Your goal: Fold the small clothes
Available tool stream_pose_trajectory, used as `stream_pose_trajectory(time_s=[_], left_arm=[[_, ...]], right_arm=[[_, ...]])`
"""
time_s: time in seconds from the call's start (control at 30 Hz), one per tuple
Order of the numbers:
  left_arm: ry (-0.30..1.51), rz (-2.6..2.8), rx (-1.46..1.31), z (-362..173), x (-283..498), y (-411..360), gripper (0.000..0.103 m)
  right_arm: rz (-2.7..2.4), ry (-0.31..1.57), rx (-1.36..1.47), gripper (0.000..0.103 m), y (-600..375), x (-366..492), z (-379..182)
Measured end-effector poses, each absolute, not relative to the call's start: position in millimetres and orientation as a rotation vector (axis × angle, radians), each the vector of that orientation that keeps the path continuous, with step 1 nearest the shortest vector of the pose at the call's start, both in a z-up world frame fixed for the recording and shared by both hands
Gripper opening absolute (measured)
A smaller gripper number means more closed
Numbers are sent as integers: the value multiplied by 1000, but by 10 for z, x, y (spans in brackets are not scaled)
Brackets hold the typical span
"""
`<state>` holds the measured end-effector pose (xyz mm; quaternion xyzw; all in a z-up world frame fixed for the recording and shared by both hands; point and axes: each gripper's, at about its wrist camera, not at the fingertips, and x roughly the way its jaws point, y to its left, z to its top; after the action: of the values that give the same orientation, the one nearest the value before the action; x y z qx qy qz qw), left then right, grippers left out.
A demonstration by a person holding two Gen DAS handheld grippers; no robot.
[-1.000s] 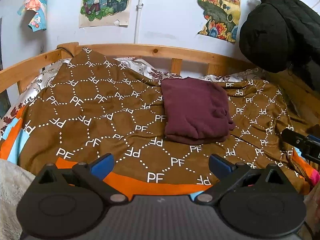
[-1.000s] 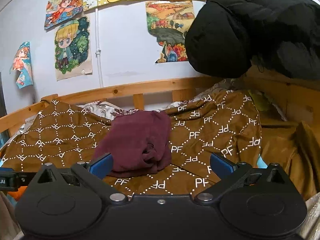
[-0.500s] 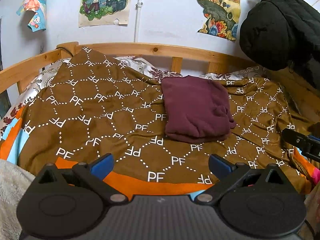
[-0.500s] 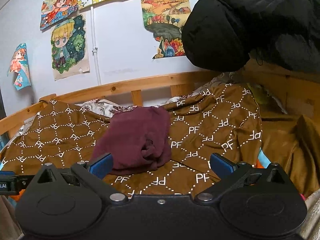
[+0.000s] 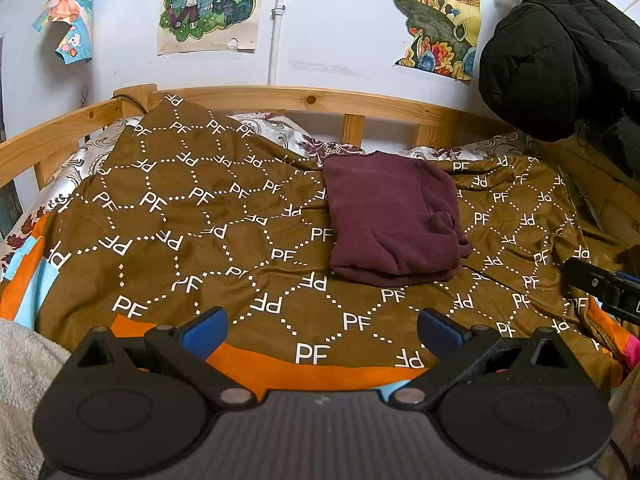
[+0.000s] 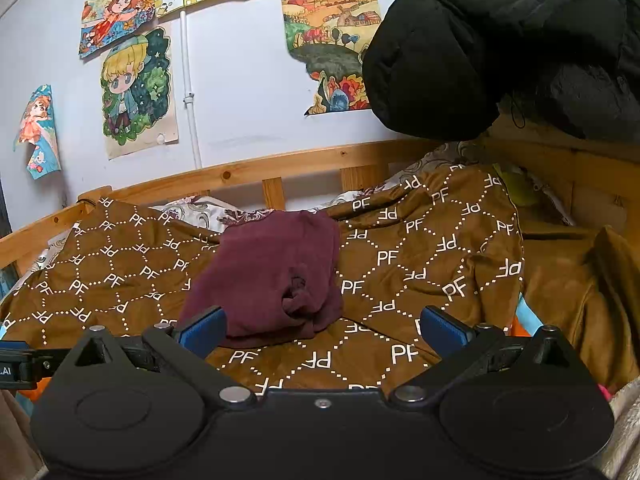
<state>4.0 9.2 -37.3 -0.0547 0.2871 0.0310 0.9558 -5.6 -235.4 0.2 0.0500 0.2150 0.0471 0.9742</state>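
From the left wrist view, the left gripper (image 5: 320,330) hangs low over the near edge of the brown blanket (image 5: 168,232), its blue-padded fingers spread wide with nothing between them. The maroon garment (image 5: 390,220) lies ahead and a little to the right of that gap, already folded into a thick rectangle whose long axis runs away from the claw toward the wooden bed rail (image 5: 312,102). Its rounded fold faces the gripper, and a small bunched lump sits on its right edge. At the right border the tip of the right gripper (image 5: 600,284) pokes in, well apart from the cloth. From the right wrist view, the right gripper (image 6: 322,328) is likewise splayed and holding nothing. Here the garment (image 6: 272,272) lies straight ahead and slightly left, its near edge just beyond the left pad, so I judge this hand the nearer of the two. The bunched lump faces this claw almost head-on. The black jacket (image 6: 500,48) hangs above on the right, clear of both.
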Motion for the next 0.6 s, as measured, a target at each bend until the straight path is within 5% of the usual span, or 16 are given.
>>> stream_pose_trajectory(time_s=[0.6], left_arm=[[582,63,-111,-374,42,88,102]], right_arm=[[92,448,104,102,-2364,-59,-39]])
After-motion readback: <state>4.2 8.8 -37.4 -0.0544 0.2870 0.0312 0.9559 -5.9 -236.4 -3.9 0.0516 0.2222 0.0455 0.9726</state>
